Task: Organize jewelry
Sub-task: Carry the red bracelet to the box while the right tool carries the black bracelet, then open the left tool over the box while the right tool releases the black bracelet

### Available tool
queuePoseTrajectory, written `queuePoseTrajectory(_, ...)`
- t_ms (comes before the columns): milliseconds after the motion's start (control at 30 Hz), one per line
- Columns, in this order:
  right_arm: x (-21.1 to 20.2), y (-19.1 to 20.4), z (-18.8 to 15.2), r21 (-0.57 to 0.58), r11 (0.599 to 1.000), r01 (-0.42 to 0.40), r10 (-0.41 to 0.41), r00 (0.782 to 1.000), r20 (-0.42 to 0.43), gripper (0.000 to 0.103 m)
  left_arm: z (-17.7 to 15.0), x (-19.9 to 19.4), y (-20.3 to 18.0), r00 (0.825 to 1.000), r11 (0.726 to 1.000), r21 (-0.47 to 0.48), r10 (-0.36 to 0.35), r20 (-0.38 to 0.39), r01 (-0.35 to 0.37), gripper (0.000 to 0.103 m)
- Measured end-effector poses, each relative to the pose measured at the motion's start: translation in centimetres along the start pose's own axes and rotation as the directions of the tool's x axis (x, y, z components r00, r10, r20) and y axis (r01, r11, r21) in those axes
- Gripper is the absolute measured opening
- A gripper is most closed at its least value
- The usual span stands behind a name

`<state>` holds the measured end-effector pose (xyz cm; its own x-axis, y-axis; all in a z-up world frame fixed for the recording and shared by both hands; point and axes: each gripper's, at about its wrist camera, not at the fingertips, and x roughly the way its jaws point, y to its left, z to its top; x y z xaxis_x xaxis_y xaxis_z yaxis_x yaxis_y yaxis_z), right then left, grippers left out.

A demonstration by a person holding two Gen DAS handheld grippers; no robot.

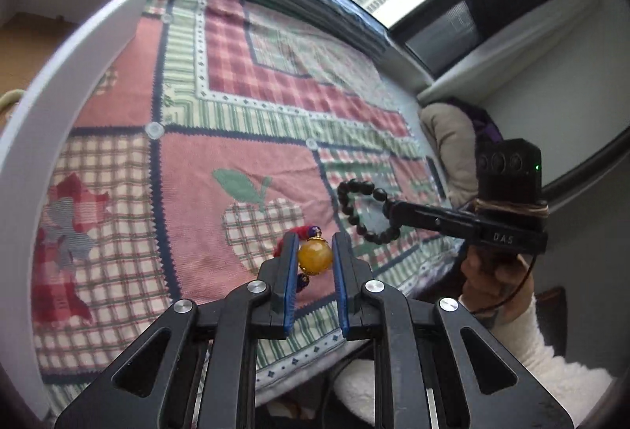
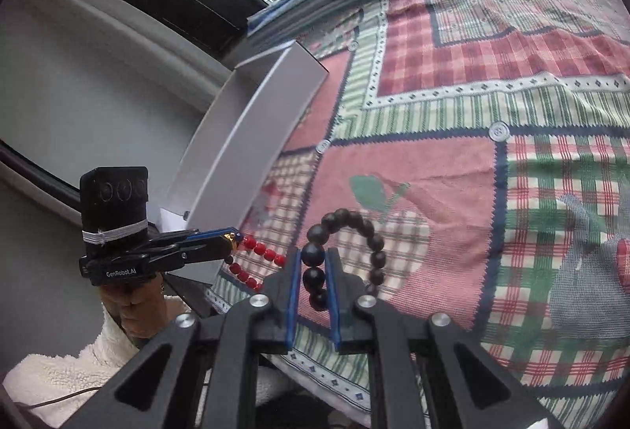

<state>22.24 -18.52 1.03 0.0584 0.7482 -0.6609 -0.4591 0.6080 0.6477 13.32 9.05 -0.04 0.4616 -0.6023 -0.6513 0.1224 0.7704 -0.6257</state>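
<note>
My left gripper [image 1: 315, 251] is shut on the big amber bead [image 1: 315, 256] of a red bead bracelet, held above the patchwork cloth. The red beads [image 2: 256, 263] hang from its tip in the right wrist view, where the left gripper [image 2: 232, 238] sits at the left. My right gripper [image 2: 314, 263] is shut on a dark bead bracelet [image 2: 354, 228], whose loop stands up beyond the fingers. In the left wrist view the right gripper [image 1: 390, 210] holds that dark bracelet [image 1: 354, 208] at the right.
A patchwork cloth [image 1: 244, 106] with apple motifs covers the surface. A white tray [image 2: 252, 137] stands at the left side, its wall [image 1: 59, 121] close to my left gripper. A window runs along the back. A cushion [image 1: 453, 145] lies at the right.
</note>
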Motion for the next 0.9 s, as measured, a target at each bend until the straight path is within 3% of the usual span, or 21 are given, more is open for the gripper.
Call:
queuePoseTrajectory(100, 0.5, 3.1, 1.4, -0.058, 0.998, -0.017, 0.018, 1.000, 0.011, 0.013, 0.1, -4.3, 0.2, 0.995, 0.998, -0.028, 0.053, 0.085, -0.051, 0.015)
queuePoseTrajectory(200, 1.8, 6.5, 3.4, -0.121, 0.992, -0.031, 0.033, 0.999, 0.020, 0.013, 0.0, -9.8, 1.4, 0.974, 0.990, -0.071, 0.132, 0.182, -0.121, 0.015)
queuePoseTrajectory(300, 3.5, 10.1, 5.3, -0.171, 0.982, -0.075, 0.079, 0.997, 0.018, 0.013, -0.1, -15.0, 3.7, 0.938, 0.972, -0.134, 0.221, 0.266, -0.191, 0.015)
queuePoseTrajectory(433, 7.5, 15.1, 7.8, -0.222, 0.965, -0.137, 0.140, 0.990, -0.001, 0.013, -0.5, -20.3, 7.8, 0.869, 0.922, -0.232, 0.373, 0.325, -0.309, 0.015)
queuePoseTrajectory(533, 11.1, 18.9, 9.1, -0.264, 0.949, -0.173, 0.172, 0.985, -0.026, 0.013, -0.9, -22.7, 11.4, 0.814, 0.871, -0.301, 0.477, 0.332, -0.388, 0.015)
queuePoseTrajectory(667, 16.2, 22.7, 9.5, -0.316, 0.928, -0.200, 0.180, 0.979, -0.092, 0.013, -1.2, -24.0, 16.4, 0.754, 0.794, -0.379, 0.590, 0.288, -0.476, 0.015)
queuePoseTrajectory(800, 21.5, 25.3, 8.9, -0.353, 0.915, -0.194, 0.136, 0.974, -0.182, 0.013, -1.7, -23.8, 20.8, 0.722, 0.733, -0.426, 0.654, 0.226, -0.531, 0.015)
queuePoseTrajectory(900, 25.1, 27.0, 7.1, -0.418, 0.897, -0.146, 0.041, 0.967, -0.250, 0.013, -2.2, -22.8, 23.3, 0.715, 0.702, -0.445, 0.677, 0.176, -0.556, 0.015)
